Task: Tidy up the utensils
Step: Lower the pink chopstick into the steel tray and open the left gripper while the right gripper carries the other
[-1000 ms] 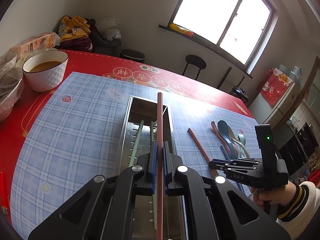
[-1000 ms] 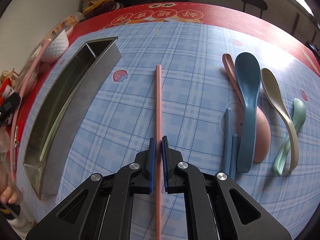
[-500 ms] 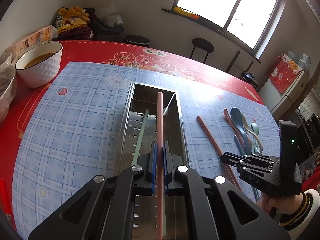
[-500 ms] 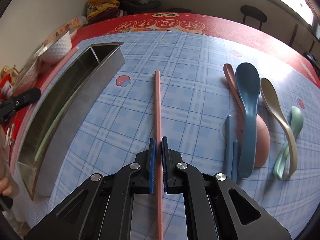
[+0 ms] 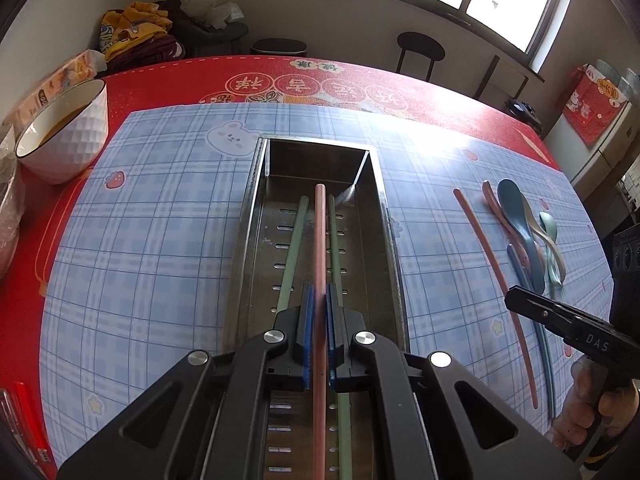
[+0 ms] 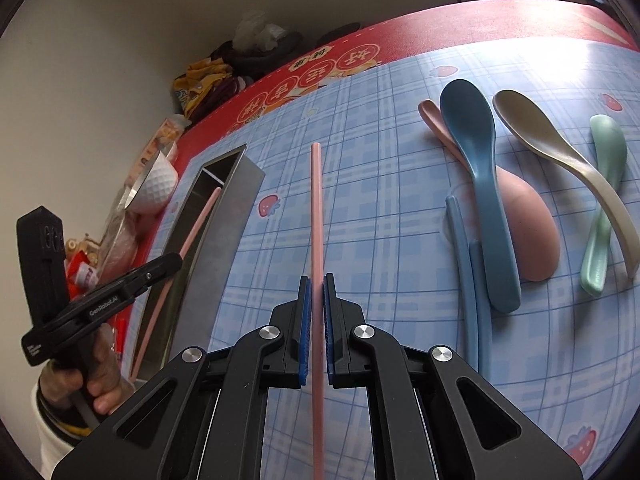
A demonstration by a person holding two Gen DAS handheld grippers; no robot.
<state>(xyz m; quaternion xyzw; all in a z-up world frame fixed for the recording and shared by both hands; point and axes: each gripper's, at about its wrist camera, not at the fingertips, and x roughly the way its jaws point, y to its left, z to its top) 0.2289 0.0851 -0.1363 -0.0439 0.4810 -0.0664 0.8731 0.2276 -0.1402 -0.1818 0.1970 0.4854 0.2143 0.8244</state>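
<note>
My left gripper (image 5: pixel 318 292) is shut on a pink chopstick (image 5: pixel 320 232) that points down along the inside of the steel tray (image 5: pixel 250 216). Two green chopsticks (image 5: pixel 294 248) lie on the tray floor, one either side of it. My right gripper (image 6: pixel 316 280) is shut on a second pink chopstick (image 6: pixel 316 208), held over the blue checked mat (image 6: pixel 380 208) between the tray (image 6: pixel 236 208) and the spoons. In the left wrist view the right gripper (image 5: pixel 510 296) shows at the right edge; in the right wrist view the left gripper (image 6: pixel 178 260) hangs over the tray.
A dark blue spoon (image 6: pixel 476 148), a pink spoon (image 6: pixel 528 220), a beige spoon (image 6: pixel 540 144), a green spoon (image 6: pixel 604 184) and two blue chopsticks (image 6: pixel 468 272) lie right of the held chopstick. A white bowl (image 5: pixel 64 136) of brown liquid stands on the red cloth at far left.
The left gripper has tipped downward and sunk, bringing its pink chopstick from above the tray to between its walls. The right gripper has rolled and shifted with its chopstick still gripped.
</note>
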